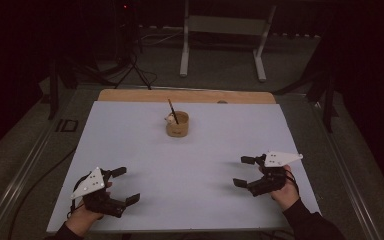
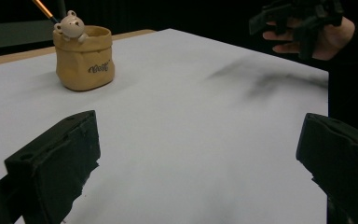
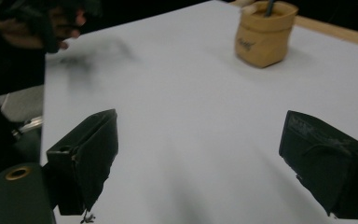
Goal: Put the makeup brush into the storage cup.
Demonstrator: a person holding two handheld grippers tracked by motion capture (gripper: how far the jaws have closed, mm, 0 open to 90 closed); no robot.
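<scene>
Tan and sack-shaped, the pen holder [image 1: 178, 125] is standing upright near the far middle of the white table [image 1: 130, 150], with a brush [image 1: 172, 110] sticking up out of it and leaning a little toward the left. Both grippers are hovering at the near edge, well apart from it, the left gripper [image 1: 121, 185] and the right gripper [image 1: 243, 171] each holding its fingers spread wide on nothing. Judging by the high view, the holder is lying ahead and between them, neither hand clearly nearer.

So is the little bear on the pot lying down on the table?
No, the small bear figure sits up on the rim of the tan sack-shaped pot, beside a brush handle.
</scene>
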